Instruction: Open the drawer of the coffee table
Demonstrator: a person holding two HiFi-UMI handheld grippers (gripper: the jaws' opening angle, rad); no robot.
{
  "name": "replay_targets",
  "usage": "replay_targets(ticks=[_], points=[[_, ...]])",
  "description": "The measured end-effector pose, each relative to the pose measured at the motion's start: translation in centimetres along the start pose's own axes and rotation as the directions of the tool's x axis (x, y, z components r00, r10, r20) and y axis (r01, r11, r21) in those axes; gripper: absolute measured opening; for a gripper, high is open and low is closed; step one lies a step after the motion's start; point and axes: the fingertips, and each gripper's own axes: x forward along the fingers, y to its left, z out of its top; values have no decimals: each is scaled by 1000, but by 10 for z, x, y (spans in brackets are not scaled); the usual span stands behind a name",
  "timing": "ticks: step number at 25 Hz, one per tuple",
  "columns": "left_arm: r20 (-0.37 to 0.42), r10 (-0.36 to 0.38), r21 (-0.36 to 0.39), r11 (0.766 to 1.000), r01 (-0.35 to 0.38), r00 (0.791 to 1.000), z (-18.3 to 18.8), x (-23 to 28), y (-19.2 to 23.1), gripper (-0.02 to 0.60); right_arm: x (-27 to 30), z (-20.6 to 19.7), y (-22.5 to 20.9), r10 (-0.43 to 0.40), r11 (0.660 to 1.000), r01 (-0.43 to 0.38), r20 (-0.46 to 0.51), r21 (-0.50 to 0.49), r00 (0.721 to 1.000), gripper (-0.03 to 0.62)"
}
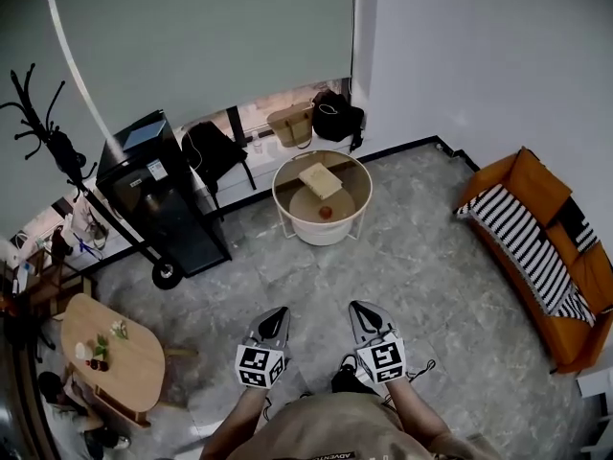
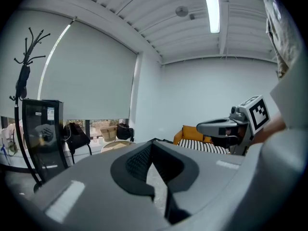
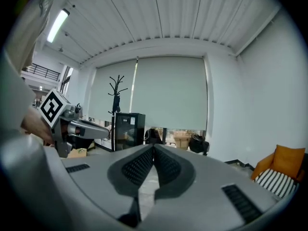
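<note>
A round white coffee table (image 1: 287, 211) stands by the window wall, some way ahead of me on the grey floor. On it lie a tan box (image 1: 321, 179) and a small red fruit (image 1: 326, 212); no drawer shows from here. My left gripper (image 1: 275, 314) and right gripper (image 1: 361, 309) are held side by side low in the head view, both pointing at the table and far short of it. The left gripper (image 2: 151, 146) is shut with nothing between its pads. The right gripper (image 3: 154, 149) is also shut and empty. The table's top (image 2: 115, 145) shows just over the left jaws.
An orange sofa (image 1: 536, 195) with a striped blanket lines the right wall. A black cabinet on a wheeled frame (image 1: 158, 195) and a coat rack (image 1: 43, 132) stand at left. Bags (image 1: 316, 118) sit under the window. A low wooden table (image 1: 129, 362) is at lower left.
</note>
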Motion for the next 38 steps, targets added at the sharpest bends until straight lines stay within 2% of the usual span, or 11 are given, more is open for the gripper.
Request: replay_targets(ticks=[4, 9, 15, 20, 28, 32, 38], points=[[-11, 20, 1, 1000, -20, 1000, 5, 35, 2, 5, 18, -5, -35, 21, 999, -20, -13, 30, 1000, 6], [-21, 26, -11, 1000, -26, 999, 12, 83, -4, 6, 34, 0, -81, 28, 998, -29, 24, 57, 999, 6], [-30, 48, -14, 999, -48, 998, 26, 125, -5, 6, 48, -5, -122, 57, 995, -60, 42, 83, 998, 6], [-69, 77, -37, 996, -79, 995, 19, 144, -5, 6, 52, -18, -144, 77, 990, -79, 22, 114, 997, 6], [-93, 48, -53, 997, -53, 995, 14, 162, -4, 6, 65, -20, -156, 49, 989, -54, 38, 138, 998, 6], [-79, 27, -56, 998, -32, 996, 15, 170, 10, 6, 78, -21, -152, 41, 991, -43, 18, 127, 999, 6], [-64, -4, -63, 998, 0, 998, 20, 180, 38, 5, 102, -1, -149, -4, 995, 2, 25, 96, 1000, 6]])
